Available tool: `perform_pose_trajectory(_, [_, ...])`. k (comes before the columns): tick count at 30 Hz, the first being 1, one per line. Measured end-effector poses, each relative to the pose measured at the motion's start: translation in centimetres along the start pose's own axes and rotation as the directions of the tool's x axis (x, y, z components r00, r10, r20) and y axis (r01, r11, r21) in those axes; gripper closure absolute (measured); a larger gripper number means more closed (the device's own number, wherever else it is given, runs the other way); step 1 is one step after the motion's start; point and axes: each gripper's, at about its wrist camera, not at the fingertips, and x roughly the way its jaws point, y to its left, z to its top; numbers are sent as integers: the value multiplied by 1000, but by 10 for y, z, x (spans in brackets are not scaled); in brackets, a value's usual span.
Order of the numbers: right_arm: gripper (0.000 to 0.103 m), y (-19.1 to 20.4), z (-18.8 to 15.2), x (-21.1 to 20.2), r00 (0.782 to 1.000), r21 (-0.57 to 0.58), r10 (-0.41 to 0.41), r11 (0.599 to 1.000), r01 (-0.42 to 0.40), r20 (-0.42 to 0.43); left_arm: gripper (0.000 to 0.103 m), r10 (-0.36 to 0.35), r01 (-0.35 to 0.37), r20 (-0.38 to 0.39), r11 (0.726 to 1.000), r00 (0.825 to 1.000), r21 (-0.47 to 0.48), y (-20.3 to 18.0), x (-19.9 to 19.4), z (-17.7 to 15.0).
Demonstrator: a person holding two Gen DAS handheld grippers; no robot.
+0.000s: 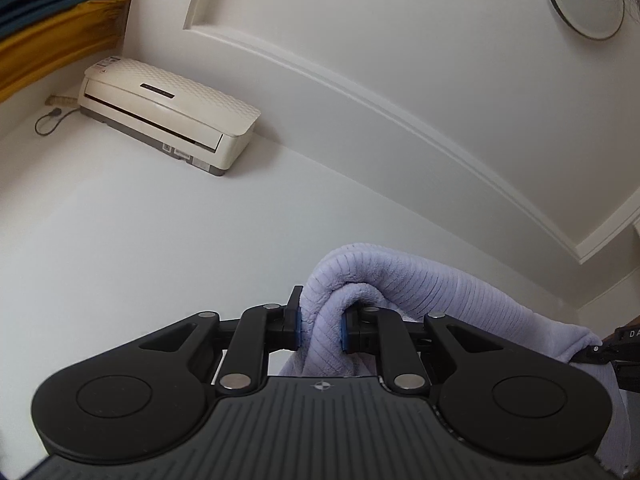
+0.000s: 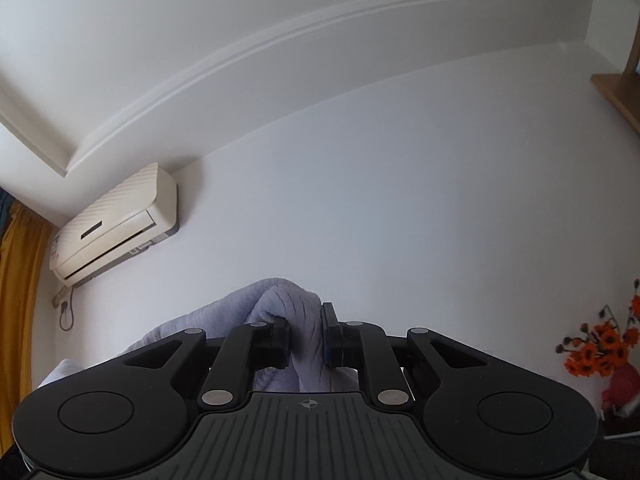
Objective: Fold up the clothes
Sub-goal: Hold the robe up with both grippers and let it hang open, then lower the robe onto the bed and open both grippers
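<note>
Grippers pointing up at the ceiling, your left gripper [image 1: 320, 330] and right gripper [image 2: 306, 340] each pinch the lilac garment [image 1: 400, 280] between them, likely lifting it so it hangs straight for folding.

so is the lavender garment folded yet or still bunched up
Bunched, not folded. The lavender garment is gathered in rumpled ridges, pinched in the left claw and the right claw. Its lower part is hidden.

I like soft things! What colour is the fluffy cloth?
Pale lilac, with ribbed stripes. The cloth shows best in the left wrist view.
</note>
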Motion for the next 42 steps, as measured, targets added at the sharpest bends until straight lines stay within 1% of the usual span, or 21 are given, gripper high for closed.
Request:
perform_pose_trajectory(4, [90, -70, -15, 66, 997, 64, 16, 998, -11, -69, 87, 98, -92, -40, 988, 994, 125, -44, 34, -51])
perform_pose_trajectory(8, [90, -114, -66, 118, 989, 50, -7, 999, 15, -149, 87, 209, -175, -133, 956, 969, 235, -59, 68, -111])
perform_pose_trajectory(11, [90, -130, -122, 139, 974, 15, -62, 998, 67, -220, 87, 286, -208, -236, 928, 929, 310, -55, 90, -164])
perform_pose_trajectory(13, [90, -126, -165, 143, 955, -23, -102, 995, 99, -279, 86, 333, -210, -319, 908, 887, 364, -50, 97, -204])
perform_pose_trajectory(14, [90, -130, -187, 146, 939, -46, -129, 992, 121, -319, 86, 351, -204, -368, 901, 861, 384, -48, 100, -226])
perform_pose_trajectory(16, [90, -142, -232, 153, 889, -83, -181, 983, 161, -419, 86, 374, -177, -479, 897, 794, 406, -40, 104, -269])
perform_pose_trajectory(17, [90, -149, -257, 153, 855, -102, -209, 978, 182, -474, 86, 377, -159, -542, 900, 751, 406, -35, 101, -291])
perform_pose_trajectory(18, [90, -154, -282, 154, 815, -130, -238, 971, 199, -529, 86, 377, -139, -606, 905, 701, 402, -28, 97, -314])
perform_pose_trajectory(20, [90, -163, -334, 156, 718, -195, -294, 956, 221, -630, 86, 374, -91, -706, 910, 601, 405, -19, 83, -356])
perform_pose_trajectory(24, [91, -168, -425, 142, 523, -256, -328, 944, 207, -787, 86, 315, 36, -850, 931, 423, 363, -15, 44, -417])
perform_pose_trajectory(26, [91, -167, -466, 129, 423, -266, -322, 945, 188, -847, 86, 271, 97, -900, 942, 341, 321, -17, 24, -435])
perform_pose_trajectory(28, [91, -157, -493, 109, 355, -286, -326, 944, 162, -876, 86, 228, 155, -940, 950, 255, 272, -20, 5, -453])
perform_pose_trajectory(29, [91, -154, -506, 102, 329, -295, -328, 944, 147, -885, 86, 210, 173, -953, 953, 220, 250, -23, -5, -460])
perform_pose_trajectory(30, [91, -151, -518, 94, 313, -302, -331, 943, 137, -890, 86, 193, 183, -962, 956, 194, 228, -28, -17, -468])
perform_pose_trajectory(33, [91, -143, -530, 87, 301, -332, -354, 935, 123, -886, 85, 149, 188, -978, 966, 145, 175, -26, -24, -477])
perform_pose_trajectory(35, [90, -142, -531, 89, 293, -340, -363, 932, 128, -884, 77, 117, 186, -985, 973, 123, 139, -22, -20, -476])
perform_pose_trajectory(37, [87, -138, -523, 95, 281, -359, -377, 926, 114, -883, 46, 74, 195, -992, 976, 104, 93, -18, -13, -478])
perform_pose_trajectory(38, [82, -134, -521, 96, 278, -377, -387, 922, 93, -879, 39, 56, 203, -993, 976, 101, 75, -18, -10, -477])
perform_pose_trajectory(39, [72, -131, -518, 99, 277, -399, -402, 914, 70, -873, 31, 45, 213, -994, 975, 101, 66, -22, -11, -475])
perform_pose_trajectory(41, [62, -126, -511, 100, 284, -439, -432, 897, 43, -856, 27, 34, 227, -992, 972, 118, 60, -24, -12, -461])
perform_pose_trajectory(42, [62, -126, -505, 101, 296, -439, -430, 898, 40, -853, 24, 25, 227, -991, 972, 132, 55, -23, -13, -451])
